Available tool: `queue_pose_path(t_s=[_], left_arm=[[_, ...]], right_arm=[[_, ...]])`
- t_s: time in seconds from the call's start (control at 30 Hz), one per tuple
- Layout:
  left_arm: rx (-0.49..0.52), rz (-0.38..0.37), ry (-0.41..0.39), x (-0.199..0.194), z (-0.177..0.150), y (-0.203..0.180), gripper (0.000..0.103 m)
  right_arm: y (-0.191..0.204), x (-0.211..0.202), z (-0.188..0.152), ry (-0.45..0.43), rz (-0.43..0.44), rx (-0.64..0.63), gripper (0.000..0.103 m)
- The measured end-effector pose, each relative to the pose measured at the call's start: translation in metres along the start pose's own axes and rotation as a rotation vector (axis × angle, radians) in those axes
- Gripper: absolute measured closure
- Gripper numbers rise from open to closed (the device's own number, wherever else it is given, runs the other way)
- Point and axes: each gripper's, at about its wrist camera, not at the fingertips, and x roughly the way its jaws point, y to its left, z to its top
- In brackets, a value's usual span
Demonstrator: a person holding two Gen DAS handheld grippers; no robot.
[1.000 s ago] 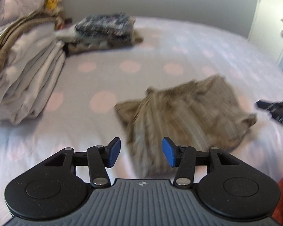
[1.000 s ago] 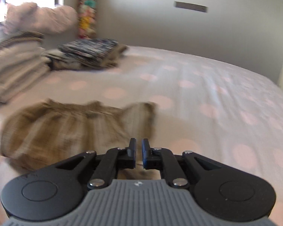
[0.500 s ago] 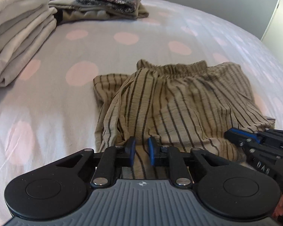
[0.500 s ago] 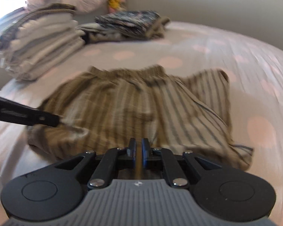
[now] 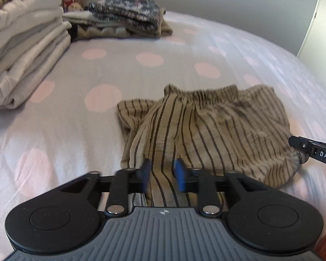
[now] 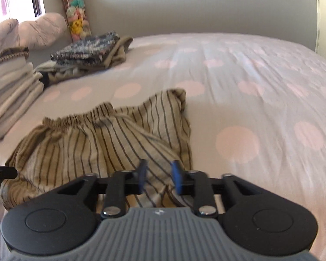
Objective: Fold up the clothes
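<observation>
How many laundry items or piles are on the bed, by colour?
Tan striped garment, loose: 1
White folded stack: 1
Dark patterned folded pile: 1
Total: 3

Both grippers, left and right, are open over the striped garment's near edge.

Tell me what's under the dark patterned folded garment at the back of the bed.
The dark patterned garment lies on a small pile of folded clothes, a tan piece sticking out. Anything deeper in the pile is covered.

Tan shorts [image 5: 208, 130], dark stripes; grey bedsheet [image 5: 76, 134], pink dots; tool pads [image 6: 177, 177] blue.
</observation>
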Motion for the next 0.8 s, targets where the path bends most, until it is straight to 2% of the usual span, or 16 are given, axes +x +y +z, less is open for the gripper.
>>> queue_pose_path(t_s=[0.07,0.1,0.17,0.3,0.37,0.5,0.67,0.7,0.8], left_arm=[[-0.004,-0.011,-0.032,-0.006,0.004,-0.003,0.049],[-0.006,-0.017,-0.041,-0.008,0.007,-0.004,0.045],[-0.009,-0.006,-0.030,-0.003,0.015,-0.008,0.038],[0.056,0.102,-0.013,0.010,0.030,-0.011,0.037],[0.072,0.134,-0.015,0.020,0.036,-0.010,0.035],[-0.001,0.073,0.031,0.046,0.032,0.003,0.035],[-0.070,0.036,0.034,0.069,0.018,0.017,0.033],[-0.077,0.032,0.031,0.073,0.016,0.019,0.030],[-0.059,0.027,0.006,0.078,0.016,0.020,0.027]], right_arm=[[0.001,-0.006,0.005,-0.029,0.015,-0.008,0.043],[0.002,-0.006,0.009,-0.028,0.026,-0.021,0.033],[0.004,-0.004,0.018,-0.026,0.047,-0.046,0.019],[0.001,0.011,0.036,-0.019,0.085,-0.102,0.012],[-0.003,0.024,0.040,-0.002,0.093,-0.113,0.012],[-0.017,0.052,0.036,0.047,0.099,-0.055,0.012],[-0.029,0.078,0.024,0.102,0.132,0.030,0.010],[-0.030,0.082,0.023,0.106,0.134,0.034,0.007],[-0.025,0.085,0.019,0.087,0.135,-0.005,0.005]])
